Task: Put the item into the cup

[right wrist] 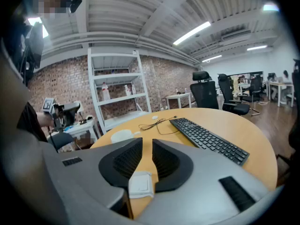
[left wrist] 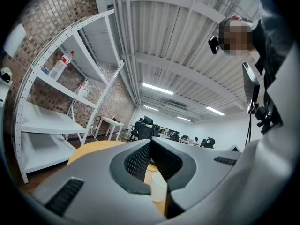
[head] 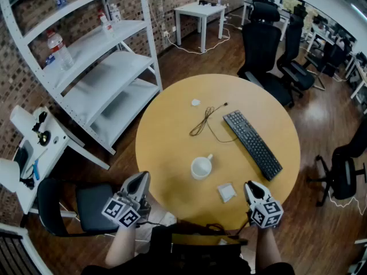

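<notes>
A white cup stands near the front of the round yellow table, its handle pointing to the back right. The item, a small flat white packet, lies to the cup's right, close to the table's front edge. My right gripper hovers at that edge just right of the packet. In the right gripper view its jaws stand a narrow gap apart and hold nothing, with the packet on the table below them and the cup further left. My left gripper sits off the table's front left, jaws together, the cup beyond them.
A black keyboard lies on the table's right side, with a thin black cable and a small white object further back. White shelving stands to the left, office chairs behind, and a black chair under my left gripper.
</notes>
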Tool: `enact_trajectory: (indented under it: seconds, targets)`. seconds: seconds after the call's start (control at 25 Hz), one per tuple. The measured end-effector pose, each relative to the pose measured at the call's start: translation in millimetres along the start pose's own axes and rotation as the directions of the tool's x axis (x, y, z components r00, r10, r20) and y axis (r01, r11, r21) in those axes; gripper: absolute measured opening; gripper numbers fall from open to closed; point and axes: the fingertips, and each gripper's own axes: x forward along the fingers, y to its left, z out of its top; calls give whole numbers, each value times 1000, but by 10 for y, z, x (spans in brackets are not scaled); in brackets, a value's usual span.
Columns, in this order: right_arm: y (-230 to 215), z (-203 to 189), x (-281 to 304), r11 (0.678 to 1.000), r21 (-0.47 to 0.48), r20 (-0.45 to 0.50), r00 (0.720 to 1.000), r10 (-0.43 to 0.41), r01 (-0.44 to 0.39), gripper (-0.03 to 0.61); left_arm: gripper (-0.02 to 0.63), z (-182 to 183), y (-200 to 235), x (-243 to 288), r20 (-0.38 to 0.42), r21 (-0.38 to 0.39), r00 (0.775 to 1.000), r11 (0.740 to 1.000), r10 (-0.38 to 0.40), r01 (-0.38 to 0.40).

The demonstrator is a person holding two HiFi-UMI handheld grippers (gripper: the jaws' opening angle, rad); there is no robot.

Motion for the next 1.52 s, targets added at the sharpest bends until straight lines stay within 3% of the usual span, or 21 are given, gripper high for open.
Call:
enact_trajectory:
  seconds: [0.12, 0.24, 0.32, 0.44, 0.8, 1.0, 1.12, 1.24, 1.52]
  targets:
    - [198, -257, 225, 994, -102, -109, 994, 28, -39, 107, -5, -17, 44, 10, -8, -1, 1000, 1000, 2, -2]
    - [356, -591, 421, 967, -240, -225, 974, 27, -82, 108, -5, -50, 79, -4, -21, -7, 1000, 1000, 5, -5]
    - [465, -808, 496, 942, -315, -316, 949, 12, -117, 164, -5, -85, 89, -43, -33, -16, 999, 1000, 11, -12]
    - [528, -1067, 571, 906, -394, -427, 903, -35, -151, 170, -5, -139, 91, -106, -48, -28, 999, 999, 20, -21]
    - [431, -1279, 726, 819, -549, -518, 836, -179, -164, 170, -6, -149, 183, -278, -61, -40, 997, 998, 37, -40]
    - [366, -1335, 715, 846, -507, -555, 814, -174, -164, 170, -5, -133, 220, -319, -55, -42, 997, 998, 47, -49]
    - [372, -1137, 707, 871, -474, -494, 858, -139, -131, 170, -5, -141, 183, -289, -53, -43, 998, 998, 43, -45]
    - [221, -1015, 670, 901, -430, -457, 876, -158, -62, 170, -5, -160, 165, -253, -54, -45, 998, 998, 38, -40]
    - [-127, -1074, 685, 941, -339, -493, 851, -179, 2, 170, -5, -153, 114, -205, -59, -35, 998, 999, 28, -30]
